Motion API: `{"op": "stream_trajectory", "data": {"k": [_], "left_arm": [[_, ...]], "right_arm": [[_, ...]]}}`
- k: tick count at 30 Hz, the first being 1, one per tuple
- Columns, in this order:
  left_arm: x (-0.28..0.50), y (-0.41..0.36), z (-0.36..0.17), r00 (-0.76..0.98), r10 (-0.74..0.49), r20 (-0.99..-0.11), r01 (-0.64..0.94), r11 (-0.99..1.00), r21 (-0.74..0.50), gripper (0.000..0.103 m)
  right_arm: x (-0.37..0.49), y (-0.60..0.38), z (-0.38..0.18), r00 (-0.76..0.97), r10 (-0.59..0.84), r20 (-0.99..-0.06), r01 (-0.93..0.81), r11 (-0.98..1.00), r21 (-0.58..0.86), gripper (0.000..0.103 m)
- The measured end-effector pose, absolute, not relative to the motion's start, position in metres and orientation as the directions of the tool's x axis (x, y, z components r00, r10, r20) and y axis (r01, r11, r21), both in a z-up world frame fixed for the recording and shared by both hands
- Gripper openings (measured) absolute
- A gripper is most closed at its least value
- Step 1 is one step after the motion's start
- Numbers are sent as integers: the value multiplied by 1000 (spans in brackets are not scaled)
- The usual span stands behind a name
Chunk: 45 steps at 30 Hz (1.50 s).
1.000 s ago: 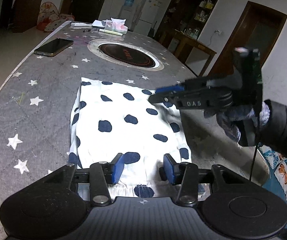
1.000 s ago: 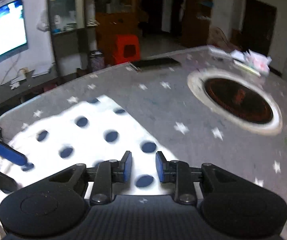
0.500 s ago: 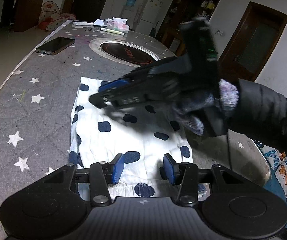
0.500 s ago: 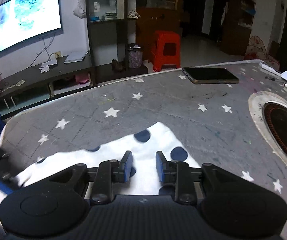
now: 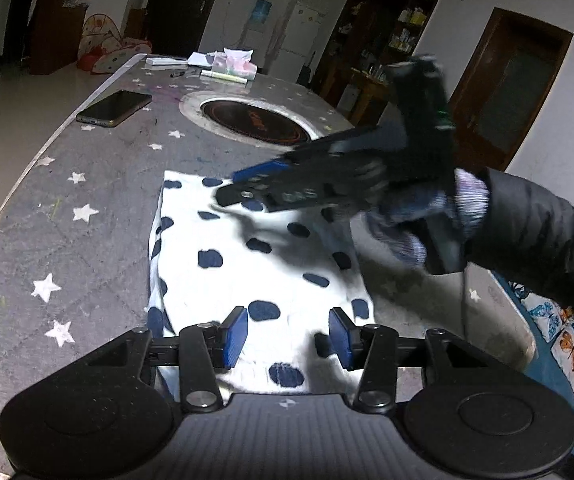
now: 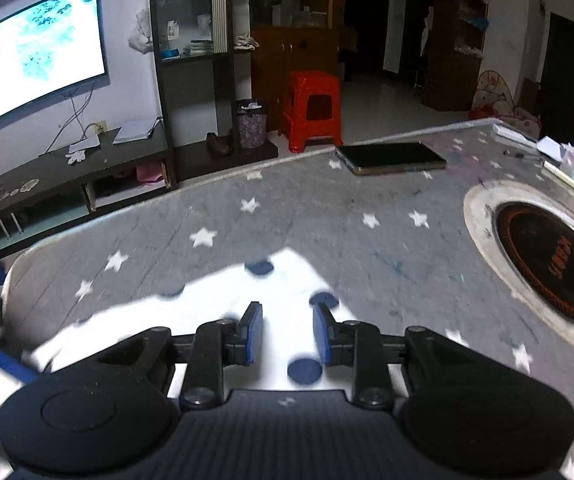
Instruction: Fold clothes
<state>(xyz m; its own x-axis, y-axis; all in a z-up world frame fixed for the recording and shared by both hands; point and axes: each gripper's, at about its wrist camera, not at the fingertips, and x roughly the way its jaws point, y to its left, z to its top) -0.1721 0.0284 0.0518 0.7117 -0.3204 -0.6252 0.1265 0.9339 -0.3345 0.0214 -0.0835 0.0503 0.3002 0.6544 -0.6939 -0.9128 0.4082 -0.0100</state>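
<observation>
A white garment with dark blue spots (image 5: 255,256) lies flat on a grey quilted table cover printed with white stars (image 5: 87,200), folded into a rough rectangle. It sits near the table's front edge, between the two grippers.

The left gripper (image 5: 287,336) hovers over the near edge of the garment. Its blue pads (image 5: 234,336) stand well apart, with spotted cloth visible below the gap and nothing pinched between them. From earlier frames to now the jaws have just been opening a little further.

The right gripper (image 5: 239,184), held in a gloved hand (image 5: 407,220) with a dark padded sleeve behind it, reaches in from the right above the far part of the garment — blurred in the left wrist view. In its own view the right gripper (image 6: 287,334) shows its blue pads (image 6: 254,332) set a modest gap apart over a corner of the white cloth (image 6: 223,300), gripping nothing; whether the tips touch the fabric cannot be told.

Beyond the garment a round inset with a dark centre and pale rim (image 5: 255,120) is sunk into the table. A phone (image 5: 115,107) lies flat near the far left edge, well apart from the garment, and a pack of tissues (image 5: 233,65) and some papers sit at the far end. Off the table stand a red stool (image 6: 313,110) and a lit screen (image 6: 31,54) on the wall.
</observation>
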Motion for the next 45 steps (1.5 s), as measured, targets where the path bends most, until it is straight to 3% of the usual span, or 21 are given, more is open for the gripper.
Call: {"op": "stream_trajectory", "data": {"k": [24,29,37,45], "left_arm": [[-218,36,68,744,-229,-627,82,964,-254,57],[-231,39,61,720,-202,-664,58,971,-232,58],[-218,29,35,670,-175,-721,66,982,-177,56],[-191,39,27,678,-121,-725,39,991,-129,56]], "right_arm": [[8,-126,43,358,638,-682,-875,484,-7,34],[13,-127,40,370,622,-690,-865,501,-13,34],[7,-126,35,412,584,-700,-857,509,-80,37],[13,-144,32,482,512,-711,-801,587,-120,39]]}}
